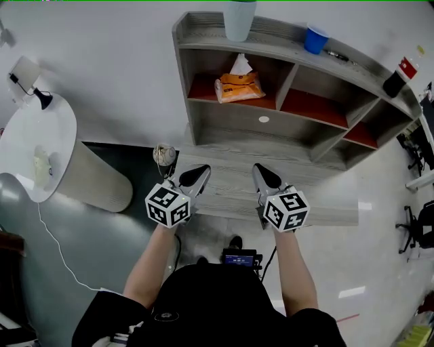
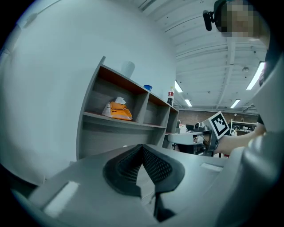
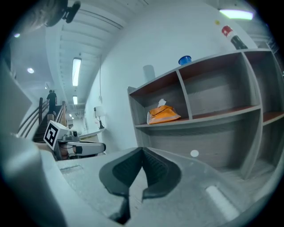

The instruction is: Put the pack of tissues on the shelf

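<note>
The orange pack of tissues (image 1: 239, 86) lies in the left compartment of the grey shelf unit (image 1: 224, 132), a white tissue sticking up from it. It also shows in the left gripper view as the tissue pack (image 2: 117, 111) and in the right gripper view as the tissue pack (image 3: 163, 114). My left gripper (image 1: 201, 170) and right gripper (image 1: 260, 170) hover side by side over the unit's lower ledge, well short of the pack. Both are shut, tips touching, nothing between them. The left gripper (image 2: 142, 148) and the right gripper (image 3: 142, 151) each point toward the shelf.
On the shelf top stand a pale cup (image 1: 239, 19), a blue cup (image 1: 314, 38) and a dark bottle with a red cap (image 1: 400, 76). A round white table (image 1: 37, 146) with a lamp is at left. Office chairs (image 1: 420, 223) stand at right.
</note>
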Available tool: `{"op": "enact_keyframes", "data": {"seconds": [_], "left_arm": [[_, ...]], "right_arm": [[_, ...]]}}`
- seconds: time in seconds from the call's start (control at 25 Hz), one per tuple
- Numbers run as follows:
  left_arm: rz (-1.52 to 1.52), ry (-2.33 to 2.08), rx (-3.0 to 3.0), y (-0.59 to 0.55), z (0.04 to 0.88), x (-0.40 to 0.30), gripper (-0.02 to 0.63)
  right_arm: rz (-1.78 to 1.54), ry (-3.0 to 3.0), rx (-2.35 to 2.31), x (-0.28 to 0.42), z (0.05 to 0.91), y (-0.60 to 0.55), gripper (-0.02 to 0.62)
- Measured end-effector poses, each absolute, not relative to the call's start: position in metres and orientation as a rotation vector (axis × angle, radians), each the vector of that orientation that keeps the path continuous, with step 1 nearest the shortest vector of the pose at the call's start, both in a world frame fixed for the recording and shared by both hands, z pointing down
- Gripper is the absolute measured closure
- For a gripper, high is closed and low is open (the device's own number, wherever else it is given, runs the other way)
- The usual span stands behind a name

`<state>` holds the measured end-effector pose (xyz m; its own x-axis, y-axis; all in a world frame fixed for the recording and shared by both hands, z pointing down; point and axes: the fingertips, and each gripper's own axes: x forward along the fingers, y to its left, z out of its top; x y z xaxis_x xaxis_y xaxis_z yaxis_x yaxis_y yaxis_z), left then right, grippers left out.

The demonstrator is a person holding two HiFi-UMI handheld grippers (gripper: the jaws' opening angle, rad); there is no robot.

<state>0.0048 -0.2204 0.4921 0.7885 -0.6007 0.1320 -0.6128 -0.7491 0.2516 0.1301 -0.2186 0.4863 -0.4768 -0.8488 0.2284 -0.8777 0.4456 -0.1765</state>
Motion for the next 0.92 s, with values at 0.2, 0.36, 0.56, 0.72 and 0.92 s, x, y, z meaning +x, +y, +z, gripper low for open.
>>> {"op": "enact_keyframes", "data": {"seconds": [0.2, 0.36, 0.56, 0.72, 0.92], "left_arm": [[0.072, -0.873, 2.727, -0.199, 0.493, -0.002, 0.602], [0.077, -0.857, 2.740, -0.186, 0.495, -0.010, 0.603], [0.068, -0.840, 2.775, -0.169, 0.493, -0.017, 0.611], [0.068, -0.824, 2.810, -0.157, 0.491, -0.018, 0.614], [0.080, -0.817, 2.829, -0.145, 0.488, -0.020, 0.614]], "right_arm": [[0.408, -2.553, 1.599, 0.119, 0.486, -0.192, 0.597], [0.406, -2.535, 1.638, 0.113, 0.487, -0.173, 0.597], [0.393, -2.523, 1.680, 0.107, 0.486, -0.154, 0.597], [0.375, -2.518, 1.695, 0.102, 0.484, -0.144, 0.597], [0.369, -2.515, 1.700, 0.096, 0.481, -0.134, 0.597]]}}
